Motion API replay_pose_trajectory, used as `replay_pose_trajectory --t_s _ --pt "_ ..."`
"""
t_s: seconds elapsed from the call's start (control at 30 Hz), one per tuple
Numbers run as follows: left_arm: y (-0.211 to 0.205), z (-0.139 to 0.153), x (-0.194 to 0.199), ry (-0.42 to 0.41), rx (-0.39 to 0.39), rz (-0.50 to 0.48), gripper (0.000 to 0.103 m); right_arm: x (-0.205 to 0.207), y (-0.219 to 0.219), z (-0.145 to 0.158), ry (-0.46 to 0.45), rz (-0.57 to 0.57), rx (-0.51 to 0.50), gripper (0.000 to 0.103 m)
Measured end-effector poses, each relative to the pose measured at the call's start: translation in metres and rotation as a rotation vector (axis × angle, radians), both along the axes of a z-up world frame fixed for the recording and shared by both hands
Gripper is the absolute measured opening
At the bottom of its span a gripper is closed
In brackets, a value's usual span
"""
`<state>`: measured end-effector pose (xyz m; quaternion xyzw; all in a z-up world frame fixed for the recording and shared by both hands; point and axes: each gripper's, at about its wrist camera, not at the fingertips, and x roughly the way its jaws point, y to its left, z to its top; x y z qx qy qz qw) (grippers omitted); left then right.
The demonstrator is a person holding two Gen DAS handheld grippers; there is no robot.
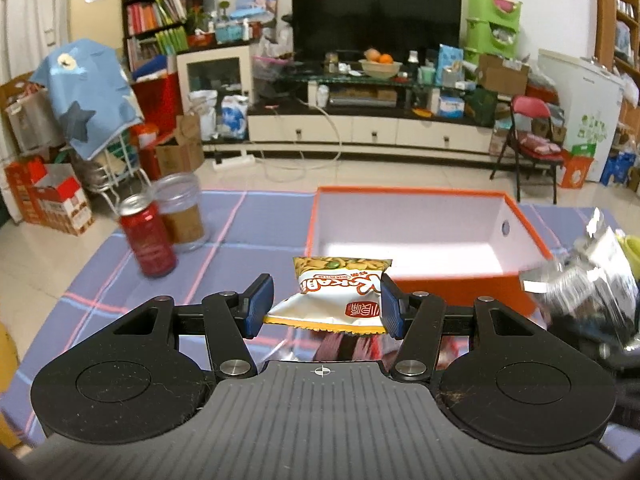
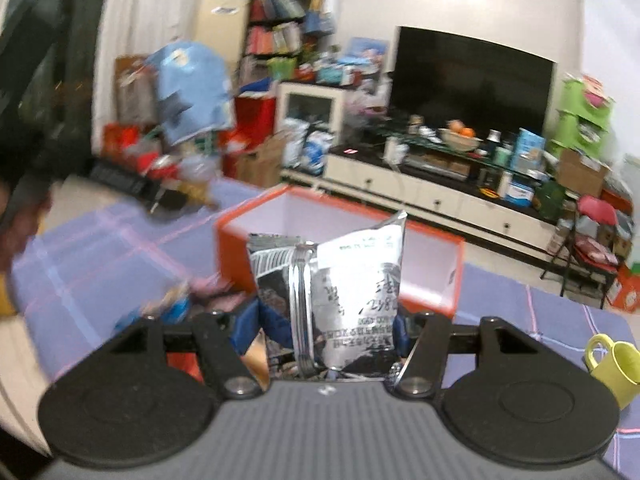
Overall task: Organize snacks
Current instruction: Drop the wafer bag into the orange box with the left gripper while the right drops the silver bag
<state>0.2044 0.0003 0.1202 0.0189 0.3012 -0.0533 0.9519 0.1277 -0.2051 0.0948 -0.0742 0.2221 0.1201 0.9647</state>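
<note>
My left gripper point(image 1: 324, 306) is shut on a white and yellow snack packet point(image 1: 332, 294) and holds it above the blue checked cloth, just in front of the open orange box point(image 1: 420, 288). The box inside is white and bare. My right gripper point(image 2: 324, 332) is shut on a silver foil snack bag point(image 2: 344, 300), held upright in front of the same orange box point(image 2: 232, 248). That silver bag also shows blurred at the right edge of the left wrist view point(image 1: 588, 280). More snack packets point(image 1: 344, 346) lie under the left gripper.
A red can point(image 1: 148, 236) and a clear jar point(image 1: 182, 212) stand on the cloth at the left. A yellow-green mug point(image 2: 616, 364) stands at the right. The table edge lies beyond the box, with a TV stand and red folding chair point(image 1: 528, 140) behind.
</note>
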Motion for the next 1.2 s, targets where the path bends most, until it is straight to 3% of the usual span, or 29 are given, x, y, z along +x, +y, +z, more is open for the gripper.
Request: replay_pose_trajectory --t_s 0.27,0.5,0.63,0.67,0.73,0.8,0.9,0.93,1.07,1.2 --pt "-0.018 0.005 0.068 -0.02 -0.022 0.008 0.039 0.096 -0.019 0.014 0.016 -0.104 0.096 0.06" --pt "-0.047 -0.03 0.136 0.048 0.044 0.002 0.04 0.164 -0.019 -0.002 0.093 -0.144 0.115 0.061" --pt "-0.037 -0.04 0.144 0.095 -0.01 -0.015 0.046 0.182 -0.02 -0.007 0.138 -0.179 0.096 0.077" --pt "-0.031 -0.036 0.138 0.078 -0.016 -0.018 0.056 0.176 -0.022 -0.003 0.119 -0.18 0.102 0.077" --pt "-0.016 -0.026 0.12 0.046 -0.028 -0.003 0.065 0.154 -0.029 0.008 0.071 -0.183 0.12 0.078" --pt "0.004 -0.015 0.097 0.019 -0.061 0.009 0.066 0.121 -0.037 0.018 0.023 -0.191 0.13 0.081" --pt "0.04 -0.002 0.051 -0.025 -0.097 0.065 0.073 0.055 -0.049 0.023 -0.048 -0.204 0.148 0.095" --pt "0.049 -0.002 0.039 -0.028 -0.106 0.092 0.075 0.029 -0.052 0.021 -0.067 -0.21 0.156 0.094" --pt "0.083 -0.012 -0.01 -0.01 -0.164 0.173 0.075 -0.04 -0.059 0.003 -0.074 -0.233 0.185 0.094" --pt "0.093 -0.043 -0.037 0.05 -0.17 0.195 0.078 -0.071 -0.057 -0.014 -0.062 -0.193 0.094 0.094"
